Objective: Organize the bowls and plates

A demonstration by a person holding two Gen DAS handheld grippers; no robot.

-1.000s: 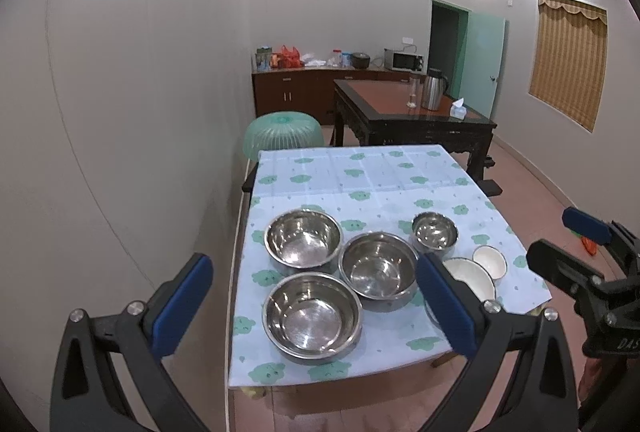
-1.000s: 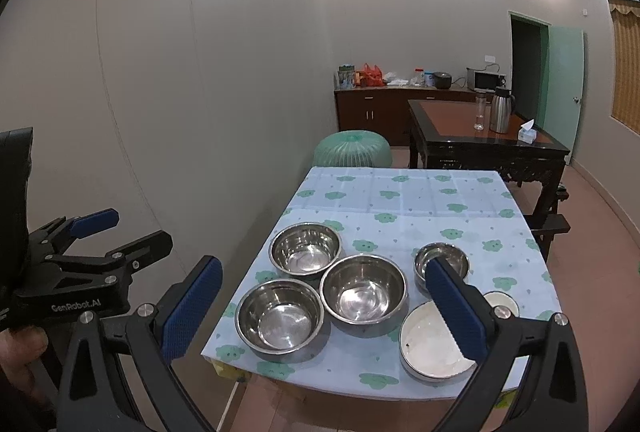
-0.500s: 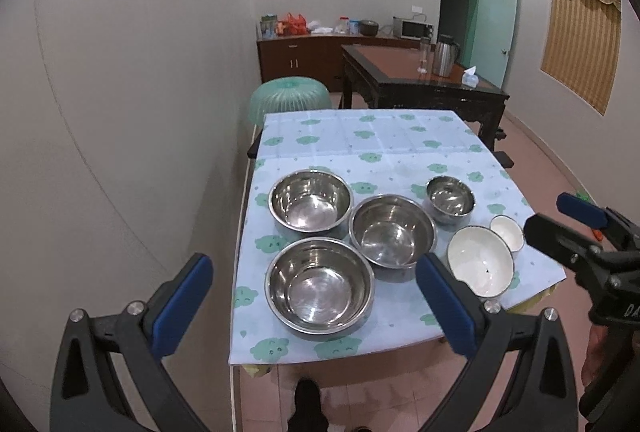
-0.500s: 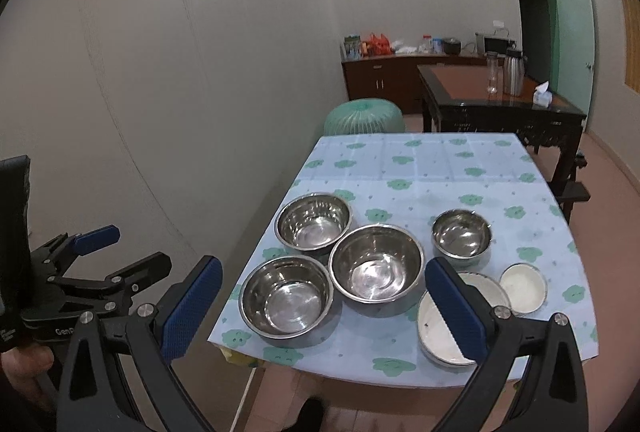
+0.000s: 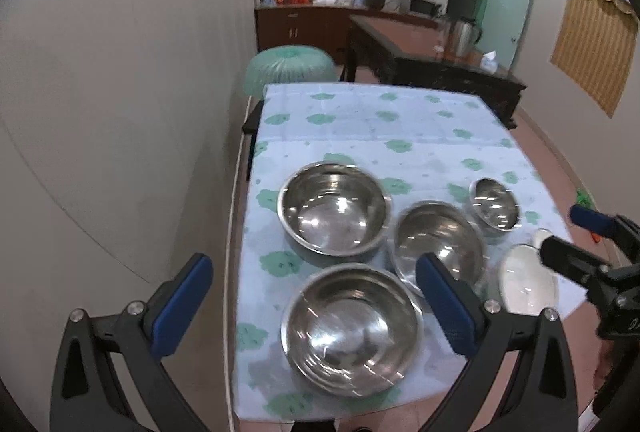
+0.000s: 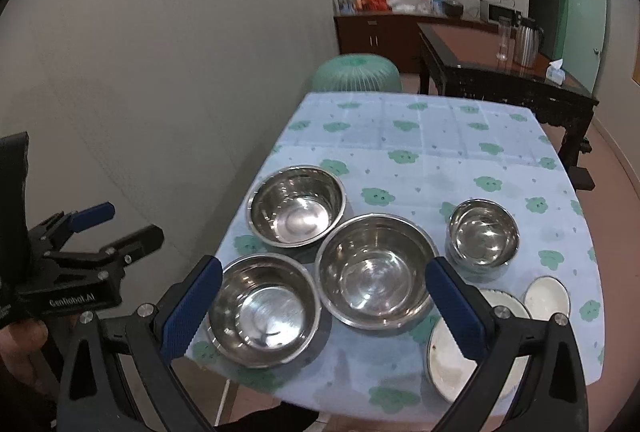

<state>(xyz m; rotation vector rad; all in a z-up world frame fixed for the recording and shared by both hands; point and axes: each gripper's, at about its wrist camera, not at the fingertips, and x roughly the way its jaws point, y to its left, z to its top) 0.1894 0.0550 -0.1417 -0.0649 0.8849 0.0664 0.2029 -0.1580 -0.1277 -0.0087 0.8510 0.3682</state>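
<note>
Three large steel bowls stand at the near end of the table: one near left (image 5: 352, 330) (image 6: 264, 314), one behind it (image 5: 334, 207) (image 6: 296, 205), one in the middle (image 5: 438, 240) (image 6: 376, 268). A small steel bowl (image 5: 494, 205) (image 6: 482, 232) sits to the right. A white plate (image 5: 526, 282) (image 6: 444, 352) and a small white dish (image 6: 546, 294) lie at the near right corner. My left gripper (image 5: 314, 308) is open above the near bowl. My right gripper (image 6: 320, 306) is open above the bowls. Both are empty.
The table wears a light blue cloth (image 5: 380, 123) (image 6: 420, 127) with green prints. A grey wall runs along its left side. A green stool (image 5: 290, 69) stands behind it. A dark wooden table (image 6: 500, 71) with a kettle and a sideboard (image 5: 300, 23) stand farther back.
Both grippers have moved forward and down toward the table, so the bowls look larger. Nothing on the table has moved. Both grippers stay open.
</note>
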